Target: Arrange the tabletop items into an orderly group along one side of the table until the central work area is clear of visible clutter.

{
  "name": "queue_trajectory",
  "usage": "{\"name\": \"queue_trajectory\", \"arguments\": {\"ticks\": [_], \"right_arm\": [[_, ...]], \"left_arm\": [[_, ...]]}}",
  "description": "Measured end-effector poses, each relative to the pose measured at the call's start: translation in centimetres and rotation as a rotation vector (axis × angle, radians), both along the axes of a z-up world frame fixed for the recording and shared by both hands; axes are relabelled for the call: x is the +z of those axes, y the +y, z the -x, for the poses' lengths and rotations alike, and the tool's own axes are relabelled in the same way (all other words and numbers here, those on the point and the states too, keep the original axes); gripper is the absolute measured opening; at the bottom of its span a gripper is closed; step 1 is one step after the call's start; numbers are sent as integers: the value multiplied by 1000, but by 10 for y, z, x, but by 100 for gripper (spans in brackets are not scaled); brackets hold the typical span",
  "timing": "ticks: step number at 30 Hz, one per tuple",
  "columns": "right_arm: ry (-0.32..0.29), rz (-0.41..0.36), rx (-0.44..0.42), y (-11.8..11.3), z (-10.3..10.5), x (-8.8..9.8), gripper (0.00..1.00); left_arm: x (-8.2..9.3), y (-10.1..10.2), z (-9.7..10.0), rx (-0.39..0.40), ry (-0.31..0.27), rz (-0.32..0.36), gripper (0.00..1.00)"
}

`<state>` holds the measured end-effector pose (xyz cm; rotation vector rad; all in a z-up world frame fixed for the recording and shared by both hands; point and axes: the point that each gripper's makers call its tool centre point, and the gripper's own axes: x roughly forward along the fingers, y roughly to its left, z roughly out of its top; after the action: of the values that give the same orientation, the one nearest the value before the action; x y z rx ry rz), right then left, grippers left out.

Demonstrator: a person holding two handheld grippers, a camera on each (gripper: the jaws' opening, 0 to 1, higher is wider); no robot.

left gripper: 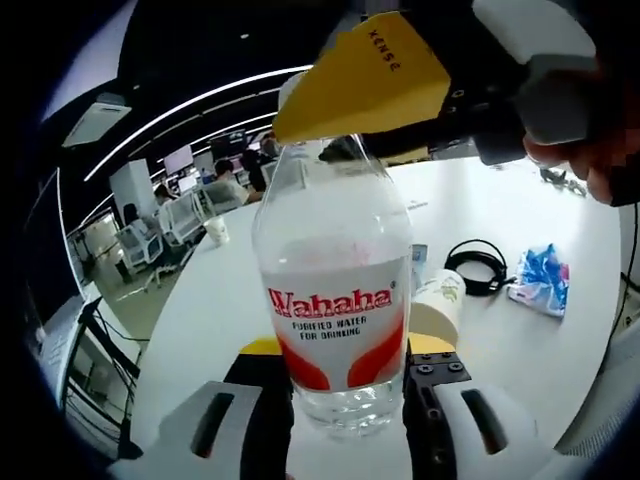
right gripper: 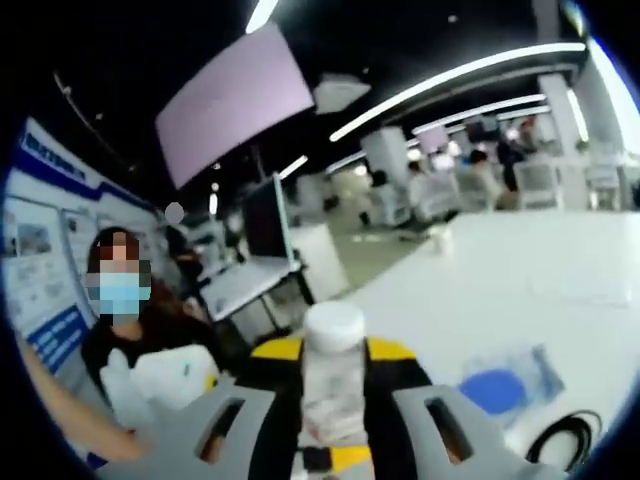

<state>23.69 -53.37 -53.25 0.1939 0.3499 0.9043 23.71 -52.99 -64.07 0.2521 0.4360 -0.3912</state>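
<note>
A clear Wahaha water bottle point(left gripper: 335, 300) with a red and white label stands upright between the jaws of my left gripper point(left gripper: 345, 352), which close on its lower body. My right gripper point(left gripper: 370, 80) comes in from the upper right of the left gripper view, its yellow pad over the bottle's top. In the right gripper view the bottle's white cap point(right gripper: 335, 325) sits between the jaws of my right gripper point(right gripper: 335, 352), which look closed on the neck and cap. The bottle's base hangs just over the white table point(left gripper: 220, 310).
A paper cup point(left gripper: 440, 300) stands right behind the bottle. A coiled black cable point(left gripper: 478, 265) and a blue and white packet point(left gripper: 540, 280) lie further right; both also appear as cable point(right gripper: 560, 435) and packet point(right gripper: 500, 385). A second cup point(left gripper: 216, 230) sits far left. A person point(right gripper: 120, 330) stands beside the table.
</note>
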Motion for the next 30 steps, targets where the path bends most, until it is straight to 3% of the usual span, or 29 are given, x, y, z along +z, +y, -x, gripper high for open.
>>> {"name": "queue_trajectory", "arguments": {"ticks": [5, 6, 8, 16, 30], "right_arm": [[-45, 51, 32, 17, -15, -7, 18], [-76, 75, 45, 19, -20, -8, 17], [-67, 66, 45, 24, -27, -9, 17], [-129, 65, 34, 36, -66, -7, 17], [-262, 101, 0, 38, -144, -15, 17]], "left_arm": [[-10, 12, -22, 19, 7, 32, 39], [-12, 14, -26, 20, 6, 34, 39], [-13, 17, -33, 23, 5, 38, 39], [-10, 28, -77, 24, -20, 50, 39], [-22, 24, -167, -4, -61, 96, 39]]}}
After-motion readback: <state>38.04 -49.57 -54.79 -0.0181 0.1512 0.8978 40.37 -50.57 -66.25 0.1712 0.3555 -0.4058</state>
